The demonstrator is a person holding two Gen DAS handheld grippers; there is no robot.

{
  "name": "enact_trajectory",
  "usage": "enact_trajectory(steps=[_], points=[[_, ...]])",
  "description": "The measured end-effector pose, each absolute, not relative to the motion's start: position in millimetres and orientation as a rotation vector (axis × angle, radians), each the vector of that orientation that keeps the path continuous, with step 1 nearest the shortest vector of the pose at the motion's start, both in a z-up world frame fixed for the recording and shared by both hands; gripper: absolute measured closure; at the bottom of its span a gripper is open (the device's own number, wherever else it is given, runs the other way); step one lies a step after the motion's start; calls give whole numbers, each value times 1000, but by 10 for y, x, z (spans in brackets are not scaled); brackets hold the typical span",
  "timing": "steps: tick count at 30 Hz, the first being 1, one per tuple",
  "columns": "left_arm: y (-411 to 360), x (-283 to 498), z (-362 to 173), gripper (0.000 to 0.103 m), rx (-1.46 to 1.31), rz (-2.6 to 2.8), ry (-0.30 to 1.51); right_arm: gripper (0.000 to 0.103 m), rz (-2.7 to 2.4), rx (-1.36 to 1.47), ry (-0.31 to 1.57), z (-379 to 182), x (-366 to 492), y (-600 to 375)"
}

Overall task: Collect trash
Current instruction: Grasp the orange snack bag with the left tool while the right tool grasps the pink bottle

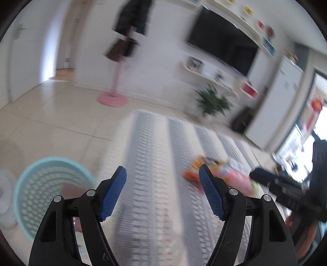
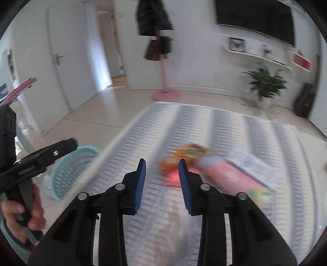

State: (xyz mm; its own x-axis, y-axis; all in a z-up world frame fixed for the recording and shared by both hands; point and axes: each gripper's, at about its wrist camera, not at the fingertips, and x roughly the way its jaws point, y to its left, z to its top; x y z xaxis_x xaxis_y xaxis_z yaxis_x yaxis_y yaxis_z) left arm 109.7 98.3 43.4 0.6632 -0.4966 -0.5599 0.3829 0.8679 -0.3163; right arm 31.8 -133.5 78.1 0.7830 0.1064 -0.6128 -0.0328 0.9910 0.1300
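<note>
Several pieces of trash lie on a grey striped rug (image 2: 204,126): an orange wrapper (image 2: 190,153), a red piece (image 2: 173,178), a pink packet (image 2: 231,176) and white paper (image 2: 251,161). The same pile shows in the left wrist view (image 1: 224,174). A light blue mesh basket (image 1: 47,190) stands on the floor left of the rug; it also shows in the right wrist view (image 2: 71,171). My left gripper (image 1: 162,192) is open and empty above the rug. My right gripper (image 2: 162,184) is open and empty, just short of the pile. Both views are blurred.
A pink coat stand (image 2: 165,90) stands beyond the rug. A potted plant (image 2: 263,86) and a dark guitar case (image 2: 304,102) stand by the far wall under a TV (image 2: 255,16). A white door (image 2: 67,61) is at left.
</note>
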Motion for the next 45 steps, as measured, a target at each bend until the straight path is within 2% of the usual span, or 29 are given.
enact_trajectory(steps=[9,12,16,18,19,20,22,24,25,26,31,38,41,45], points=[[-373,1399,141,32,61,-676,827,73,-68,149,751,433,314,-2551],[-589,1482,-28,32,131,-679,879,73,-67,172,783,310,352,-2724],[-797,1629,-226,39,228,-617,918,73,-45,179,798,218,391,-2816],[-829,1726,-309,45,227,-578,958,73,-29,187,806,173,393,-2826],[-823,1749,-322,53,218,-572,974,71,-23,191,812,156,402,-2806],[-825,1793,-347,63,204,-570,992,65,-19,196,818,147,411,-2790],[-795,1856,-407,70,175,-565,1030,57,-17,200,827,120,449,-2775],[-792,1837,-391,79,181,-561,1016,57,-3,198,843,88,478,-2739],[-771,1798,-375,93,186,-567,1005,57,8,198,853,76,486,-2720],[-749,1759,-352,96,188,-566,1001,57,11,184,861,65,482,-2680],[-495,1606,-218,101,123,-565,981,57,92,166,906,12,407,-2490],[43,1345,-38,102,-54,-599,976,57,158,118,900,81,337,-2089],[244,1221,-49,102,-143,-642,1002,49,107,155,894,85,476,-2078],[458,1102,-170,102,-245,-682,1008,48,59,201,923,-5,745,-2087]])
